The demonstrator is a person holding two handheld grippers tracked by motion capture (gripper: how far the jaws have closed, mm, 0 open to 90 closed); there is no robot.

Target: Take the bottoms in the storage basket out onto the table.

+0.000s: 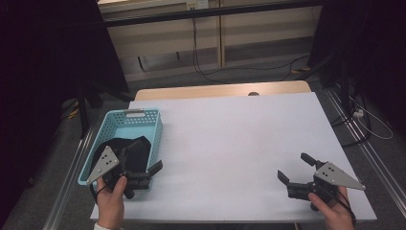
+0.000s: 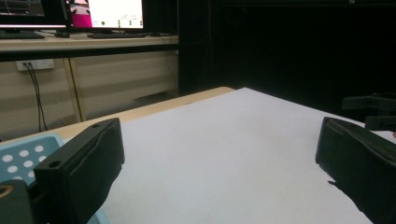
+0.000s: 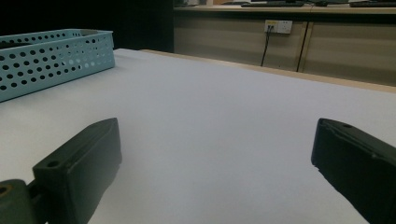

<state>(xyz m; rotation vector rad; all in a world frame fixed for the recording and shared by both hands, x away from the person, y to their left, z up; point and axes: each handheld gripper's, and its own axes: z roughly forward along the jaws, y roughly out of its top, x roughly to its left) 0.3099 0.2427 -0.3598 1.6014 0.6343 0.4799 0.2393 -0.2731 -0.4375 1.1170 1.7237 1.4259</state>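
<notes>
Claws both gape empty: left claw (image 1: 149, 162) over blue basket (image 1: 113, 125), right claw (image 1: 296, 166) above white sheet (image 1: 230, 143).

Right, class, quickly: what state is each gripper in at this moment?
Left gripper: open, holding nothing, beside the blue basket.
Right gripper: open, holding nothing, over the white table.

Between the left gripper (image 1: 152, 168) at eight o'clock and the right gripper (image 1: 293, 167) at four o'clock, the white table top (image 1: 230, 143) lies bare from centre through twelve. The perforated blue basket (image 1: 155, 132), holding dark cloth (image 1: 136, 151), walls off nine o'clock.
</notes>
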